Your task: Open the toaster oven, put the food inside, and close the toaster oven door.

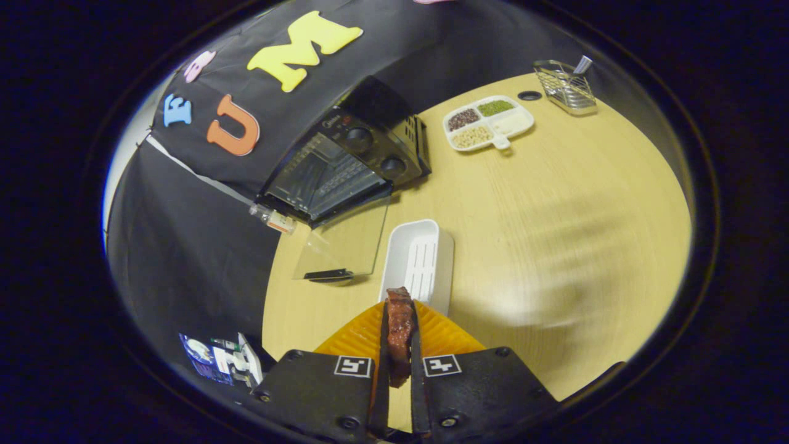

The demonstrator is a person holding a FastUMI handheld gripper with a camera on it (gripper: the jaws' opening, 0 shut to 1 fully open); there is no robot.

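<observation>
Your gripper (pixel 399 345) has its two fingers closed tight on a reddish-brown strip of food (pixel 400 327), which stands upright between them and pokes out a little past the tips. Just ahead of the fingers sits a white tray (pixel 418 259), empty as far as the view shows, on a pale wooden table (pixel 555 216). Beyond the tray and off to one side stands the black toaster oven (pixel 351 163), its glass door (pixel 342 243) already folded down flat toward you, with the wire rack visible inside.

Risks from here, as a judgement: the grip is narrow and on the strip's thin faces, so a quick swing toward the oven could let it slip or twist out. The clear door is hard to see against the table; coming in low, you might knock it or the handle. The fisheye bends the oven mouth, so its true height is hard to judge. Releasing early could drop the food on the door, not the rack.
</observation>
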